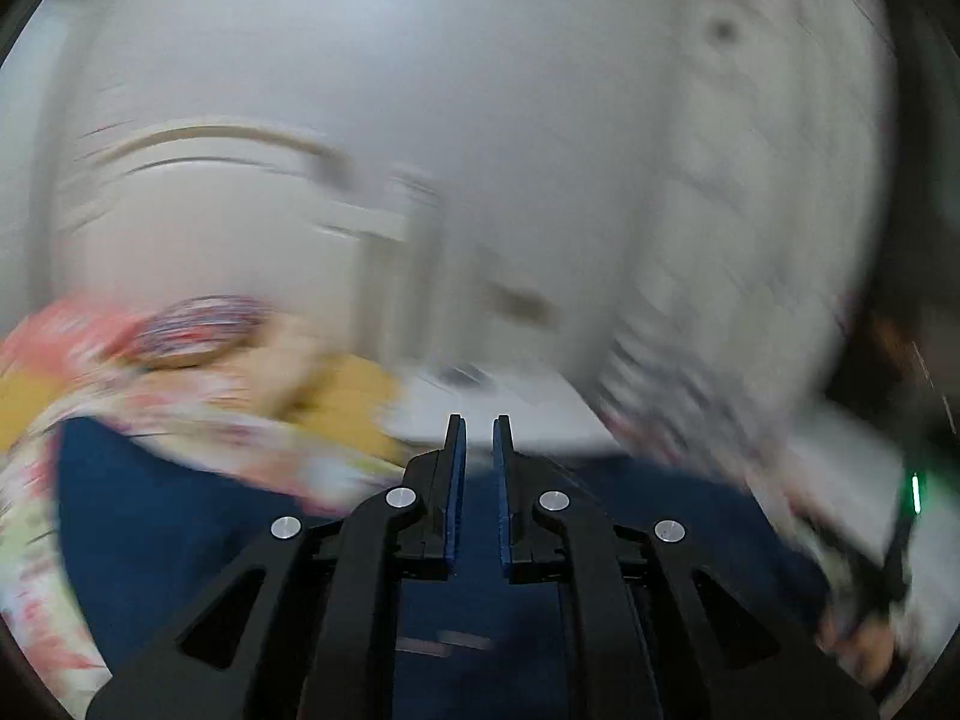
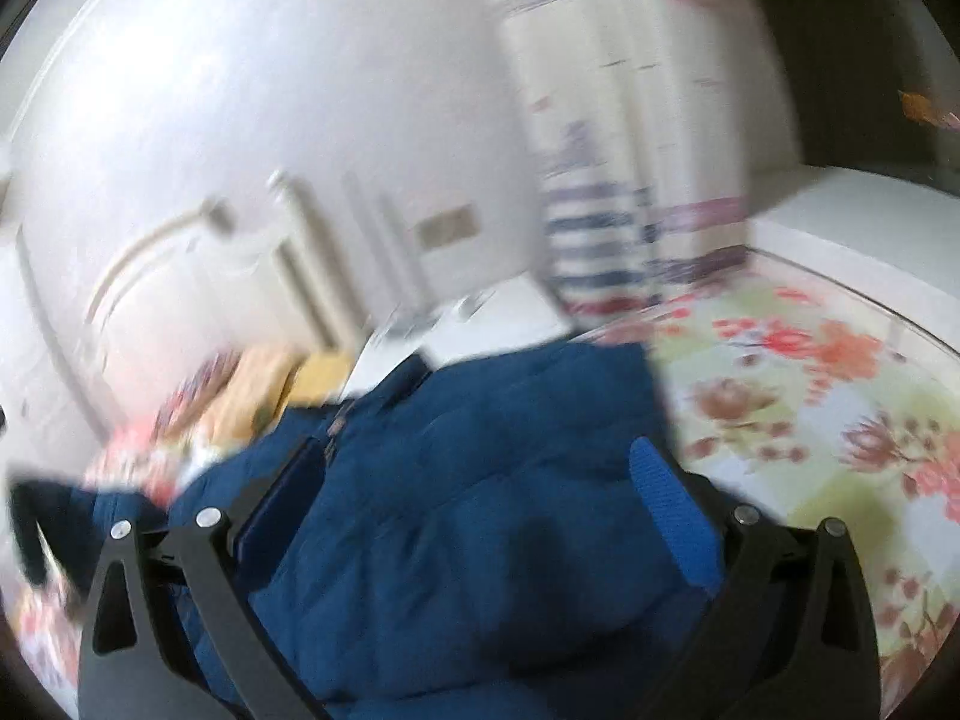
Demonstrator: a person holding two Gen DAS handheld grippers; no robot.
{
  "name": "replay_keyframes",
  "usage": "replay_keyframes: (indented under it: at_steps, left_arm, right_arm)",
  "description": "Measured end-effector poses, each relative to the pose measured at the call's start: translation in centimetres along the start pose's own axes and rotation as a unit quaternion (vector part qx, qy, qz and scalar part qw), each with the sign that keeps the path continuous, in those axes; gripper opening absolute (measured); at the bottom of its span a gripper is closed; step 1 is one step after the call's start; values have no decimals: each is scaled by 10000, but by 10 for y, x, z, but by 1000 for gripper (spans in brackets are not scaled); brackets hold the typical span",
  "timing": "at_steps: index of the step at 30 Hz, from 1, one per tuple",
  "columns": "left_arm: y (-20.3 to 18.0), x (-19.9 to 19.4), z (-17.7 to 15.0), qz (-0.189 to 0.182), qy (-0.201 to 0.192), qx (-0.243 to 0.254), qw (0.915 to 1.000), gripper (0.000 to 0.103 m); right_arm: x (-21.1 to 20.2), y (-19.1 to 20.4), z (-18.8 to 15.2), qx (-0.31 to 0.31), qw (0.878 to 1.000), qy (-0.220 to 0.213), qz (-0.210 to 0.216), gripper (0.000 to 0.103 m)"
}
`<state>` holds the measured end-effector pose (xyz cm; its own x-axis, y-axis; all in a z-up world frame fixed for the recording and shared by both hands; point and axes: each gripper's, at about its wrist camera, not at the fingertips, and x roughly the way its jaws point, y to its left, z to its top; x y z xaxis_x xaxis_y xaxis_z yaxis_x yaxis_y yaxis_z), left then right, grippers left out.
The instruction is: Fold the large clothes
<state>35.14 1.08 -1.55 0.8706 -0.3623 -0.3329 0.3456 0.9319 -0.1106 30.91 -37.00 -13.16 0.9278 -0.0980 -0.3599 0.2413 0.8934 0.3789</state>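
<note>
A dark blue padded jacket (image 1: 180, 510) lies spread on a floral bedsheet (image 1: 30, 540). In the blurred left wrist view my left gripper (image 1: 479, 423) hovers over the jacket with its blue pads (image 1: 459, 480) drawn close together, and I see nothing pinched between the tips. In the right wrist view the jacket (image 2: 480, 450) fills the lower middle. My right gripper (image 2: 474, 480) stands wide open above it, with one blue pad (image 2: 666, 498) on the right and the dark finger on the left. The jacket lies under and between the jaws, not pinched.
A yellow cloth (image 2: 270, 384) and patterned bedding are heaped at the head of the bed. The floral sheet (image 2: 810, 396) spreads out to the right. A striped garment (image 2: 588, 240) hangs by a white wardrobe. A dark device with a green light (image 1: 915, 492) sits at the right edge.
</note>
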Motion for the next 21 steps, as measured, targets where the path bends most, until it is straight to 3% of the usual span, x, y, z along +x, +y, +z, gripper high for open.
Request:
replay_keyframes:
  at_steps: [1,3,6,10,13,14,16,17,19,20,21]
  left_arm:
    - [-23,15,-8,-149,184,133,9996,6]
    - [-74,56,-36,-635,931,270,9933,6]
    - [-105,84,-80,-804,1621,150,9834,6]
    - [-96,67,-112,-510,1882,185,9806,7]
    - [-52,20,-120,190,1632,-170,9863,10]
    - [-32,2,-120,435,1496,-360,9871,15]
    - [13,-32,-121,1080,1170,-880,9833,40]
    - [45,-50,-120,1371,958,-1350,9766,93]
    - [97,-80,-119,1601,496,-2247,9599,99]
    - [123,-88,-121,1599,397,-2729,9478,99]
    - [144,-89,-122,1394,429,-3048,9412,99]
  right_arm:
    - [-1,-9,3,143,9999,-34,-71,100]
    - [-1,-24,5,369,9990,-53,-226,100]
    - [0,-40,6,666,9976,-17,-198,100]
    - [3,-37,4,613,9979,164,109,101]
    - [5,-21,1,345,9982,302,389,100]
    - [5,-14,0,194,9984,312,438,100]
    - [5,-2,-3,-65,9984,310,469,100]
    - [5,5,-5,-216,9981,318,475,100]
    - [8,14,-8,-369,9978,359,421,100]
    - [9,16,-9,-404,9976,384,400,100]
    - [12,20,-11,-485,9973,436,345,100]
